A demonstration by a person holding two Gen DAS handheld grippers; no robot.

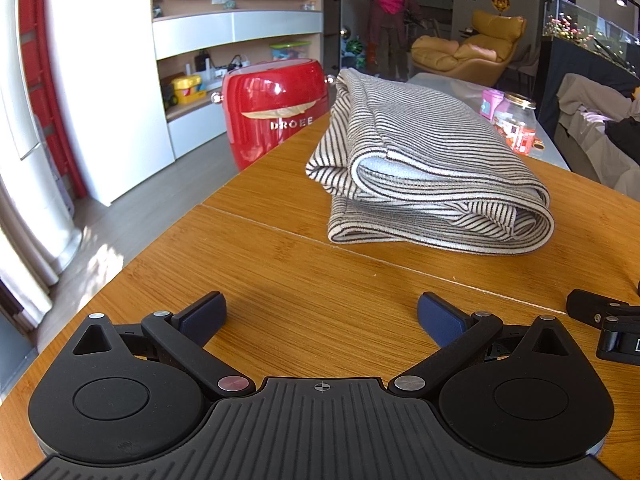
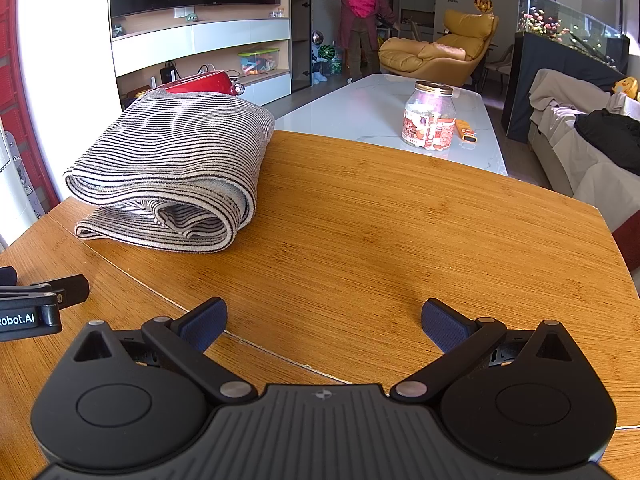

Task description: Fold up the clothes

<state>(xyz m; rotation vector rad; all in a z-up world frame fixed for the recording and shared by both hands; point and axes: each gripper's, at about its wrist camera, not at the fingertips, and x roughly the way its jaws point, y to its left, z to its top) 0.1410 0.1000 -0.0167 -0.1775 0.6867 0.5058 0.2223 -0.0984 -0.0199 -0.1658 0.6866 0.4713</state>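
1. My left tongs: nearest the lens, spread wide apart, nothing between the blue pads, low over the worktop. My right tongs: likewise wide apart and empty.

2. Worktop: wooden, with a seam running across it ahead of both tongs. Bare under and directly ahead of my right tongs.

3. Striped garment: the task's item. Lies on the worktop ahead of my left tongs and slightly to their right; ahead and to the left of my right tongs. Well apart from both. Folded over into a thick, compact bundle, several layers showing at the near rolled edge; lowest layer juts out a little at the front.

4. Red appliance: beyond the worktop's far-left edge, behind the garment.

5. Glass jar: on the pale table beyond the worktop, far ahead of my right tongs.

Status, as I judge it: folding of this garment looks finished or nearly so; at most a tidying of the protruding bottom edge remains. No other clothes visible on the worktop.
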